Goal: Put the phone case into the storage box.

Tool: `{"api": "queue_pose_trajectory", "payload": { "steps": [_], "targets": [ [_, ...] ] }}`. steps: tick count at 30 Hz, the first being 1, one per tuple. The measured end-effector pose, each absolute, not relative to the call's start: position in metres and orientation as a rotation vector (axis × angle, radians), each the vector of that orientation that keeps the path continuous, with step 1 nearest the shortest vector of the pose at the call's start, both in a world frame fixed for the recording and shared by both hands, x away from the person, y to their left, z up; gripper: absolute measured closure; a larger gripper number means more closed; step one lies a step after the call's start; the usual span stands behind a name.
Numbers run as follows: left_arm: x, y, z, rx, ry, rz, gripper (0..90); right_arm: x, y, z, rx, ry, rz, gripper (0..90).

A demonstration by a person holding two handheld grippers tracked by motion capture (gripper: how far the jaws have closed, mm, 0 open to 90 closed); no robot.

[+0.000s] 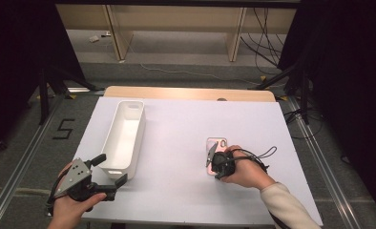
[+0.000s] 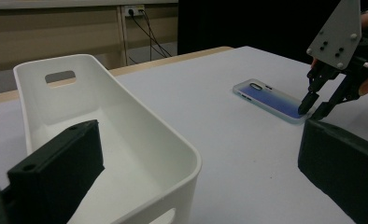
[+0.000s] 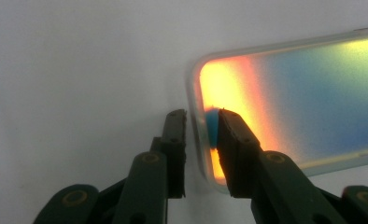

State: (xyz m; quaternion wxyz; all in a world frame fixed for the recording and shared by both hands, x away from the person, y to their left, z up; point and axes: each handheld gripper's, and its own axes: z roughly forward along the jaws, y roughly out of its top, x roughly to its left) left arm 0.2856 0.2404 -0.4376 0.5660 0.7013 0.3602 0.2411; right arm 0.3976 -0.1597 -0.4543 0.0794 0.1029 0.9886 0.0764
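Note:
A translucent phone case (image 1: 217,143) with a rainbow sheen lies flat on the white table right of centre. My right gripper (image 1: 210,155) points down at its near end. In the right gripper view the right gripper (image 3: 201,116) straddles the rim of the phone case (image 3: 303,102), one jaw outside and one inside, with thin gaps still showing. The left gripper view shows the right gripper (image 2: 313,112) at the end of the phone case (image 2: 266,95). My left gripper (image 1: 112,169) is open at the near end of a white bin (image 1: 141,133), holding nothing.
The long white bin (image 2: 173,135) is empty and has a handle slot at its far end. The table's wooden back edge (image 1: 186,93) lies beyond the white sheet. Black curtains and stands flank the table, with cables on the floor at the right.

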Motion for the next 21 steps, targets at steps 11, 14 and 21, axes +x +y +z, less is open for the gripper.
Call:
{"api": "queue_pose_trajectory", "payload": {
  "steps": [11, 14, 21],
  "targets": [
    [0.2852, 0.2403, -0.4373, 1.646, 0.846, 0.566, 0.0, 0.3943, -0.154, -0.4546, 0.238, 2.928, 0.173, 83.9],
    [0.2853, 0.2402, -0.4374, 1.647, 0.846, 0.566, 0.0, 0.3937, -0.1536, -0.4546, 0.225, 2.931, 0.175, 85.1],
    [0.2852, 0.2405, -0.4374, 1.647, 0.847, 0.567, 0.0, 0.3928, -0.1541, -0.4548, 0.193, 2.917, 0.177, 87.6]
  ]
}}
